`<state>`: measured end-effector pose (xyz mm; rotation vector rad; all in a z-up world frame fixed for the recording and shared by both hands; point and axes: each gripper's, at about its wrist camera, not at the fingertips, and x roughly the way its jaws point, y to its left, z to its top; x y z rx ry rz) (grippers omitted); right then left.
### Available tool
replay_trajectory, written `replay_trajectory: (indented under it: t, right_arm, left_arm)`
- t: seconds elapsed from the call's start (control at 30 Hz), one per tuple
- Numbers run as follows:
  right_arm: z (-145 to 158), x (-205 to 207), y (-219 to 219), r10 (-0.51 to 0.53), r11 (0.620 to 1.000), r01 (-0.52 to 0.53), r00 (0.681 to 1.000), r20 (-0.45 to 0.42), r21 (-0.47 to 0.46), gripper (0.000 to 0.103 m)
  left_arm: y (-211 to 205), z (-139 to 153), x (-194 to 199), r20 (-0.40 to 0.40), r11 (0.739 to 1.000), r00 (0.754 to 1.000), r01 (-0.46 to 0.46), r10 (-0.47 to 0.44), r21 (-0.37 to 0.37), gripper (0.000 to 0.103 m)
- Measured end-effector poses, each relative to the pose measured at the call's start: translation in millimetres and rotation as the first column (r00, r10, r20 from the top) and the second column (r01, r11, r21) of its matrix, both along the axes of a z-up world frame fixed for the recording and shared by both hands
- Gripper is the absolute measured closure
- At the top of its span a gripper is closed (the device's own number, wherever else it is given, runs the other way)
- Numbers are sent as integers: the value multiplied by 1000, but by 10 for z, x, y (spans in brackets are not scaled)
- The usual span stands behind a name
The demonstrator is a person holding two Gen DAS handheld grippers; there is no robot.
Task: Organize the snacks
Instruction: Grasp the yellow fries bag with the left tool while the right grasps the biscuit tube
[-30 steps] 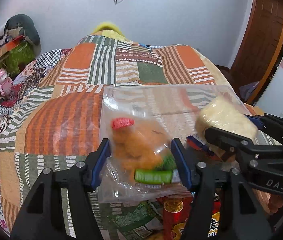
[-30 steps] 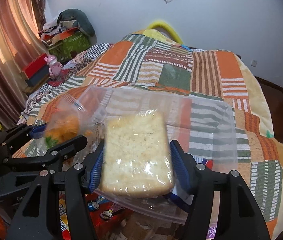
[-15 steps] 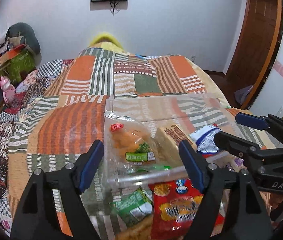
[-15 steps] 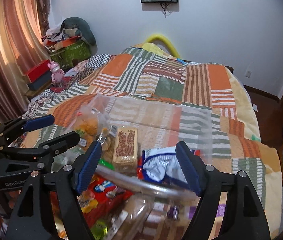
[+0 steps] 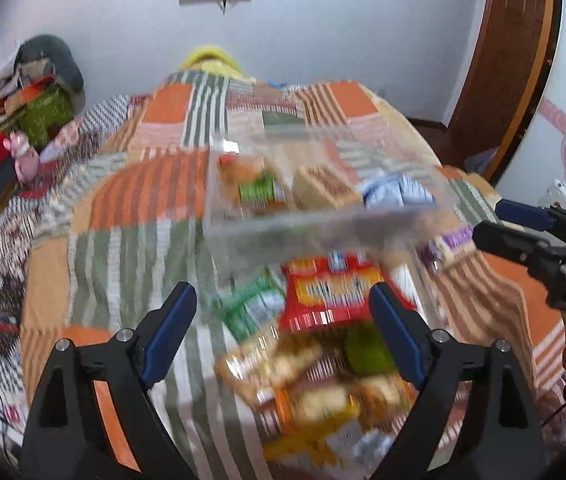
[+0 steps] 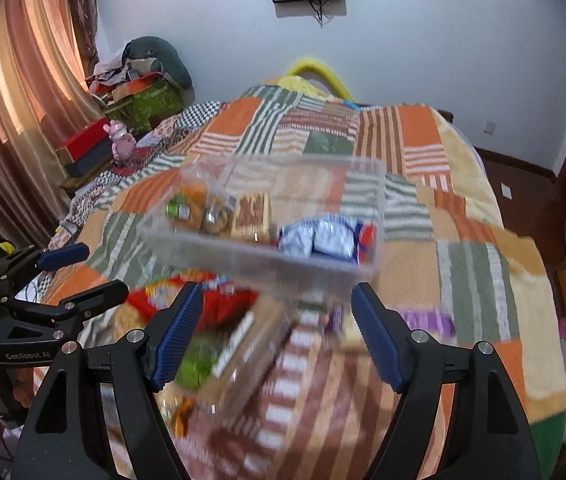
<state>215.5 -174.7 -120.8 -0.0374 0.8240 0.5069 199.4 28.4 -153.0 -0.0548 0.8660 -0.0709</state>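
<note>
Left gripper [image 5: 283, 316] jaws opening, nothing between; right gripper [image 6: 277, 320] apart, empty. Loose snack packets [image 5: 323, 344] on quilt [image 5: 131, 208] nearest. Beyond, clear bin [image 6: 267, 252] holds orange pack [image 6: 187, 204], wafer block [image 6: 251, 216], blue-white pouch [image 6: 319, 238].

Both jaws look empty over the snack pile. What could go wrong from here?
1. The clear bin sits on a soft quilt, so it may tip when pushed.
2. Loose packets overlap, so the left gripper, its jaws opening and empty, may pinch two.
3. The frames are blurred, so aim is uncertain.
</note>
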Motion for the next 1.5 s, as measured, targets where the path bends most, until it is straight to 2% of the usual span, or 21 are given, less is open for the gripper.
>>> replay_trajectory:
  t: [0.23, 0.4, 0.53, 0.6, 0.83, 1.03, 1.13, 1.17, 1.33, 1.4, 1.5]
  right_arm:
    - [-186, -259, -152, -12, 1000, 12, 998, -54, 4, 29]
    - [-311, -377, -215, -21, 1000, 22, 996, -90, 13, 29]
    - [-403, -398, -201, -20, 1000, 22, 993, -115, 13, 29]
    - [-438, -391, -184, -20, 1000, 22, 992, -125, 17, 29]
    - [-513, -293, -40, -17, 999, 21, 988, -152, 24, 29]
    - [-582, -168, 110, -8, 999, 14, 984, -179, 32, 31]
    - [-620, -112, 183, -4, 1000, 9, 982, -191, 22, 39]
    - [-639, -86, 209, -1, 1000, 6, 980, -200, 20, 43]
    - [-757, 2, 319, 8, 1000, -5, 970, -243, 14, 52]
    - [-777, 10, 355, 3, 1000, -1, 970, -244, 6, 58]
    - [-776, -14, 343, -1, 1000, 1, 972, -235, 2, 61]
  left_arm:
    - [-103, -317, -311, -105, 998, 994, -13, 7, -54, 14]
    - [-156, -466, -456, -145, 998, 989, -31, 23, -51, 14]
    - [-161, -562, -487, -182, 996, 983, -28, 13, -82, 14]
    - [-170, -597, -508, -182, 995, 983, -21, 3, -96, 14]
    - [-167, -619, -595, -141, 993, 989, 22, -39, -119, 37]
    - [-51, -560, -615, -105, 994, 994, 18, -29, -109, 42]
    - [51, -480, -589, -79, 993, 997, 3, -12, -118, 45]
    - [86, -452, -575, -72, 992, 997, 3, -12, -128, 56]
    - [204, -385, -490, -54, 993, 999, -15, 9, -118, 58]
    - [248, -399, -468, -55, 992, 998, -21, 14, -123, 58]
    - [286, -413, -450, -55, 992, 998, -28, 22, -125, 60]
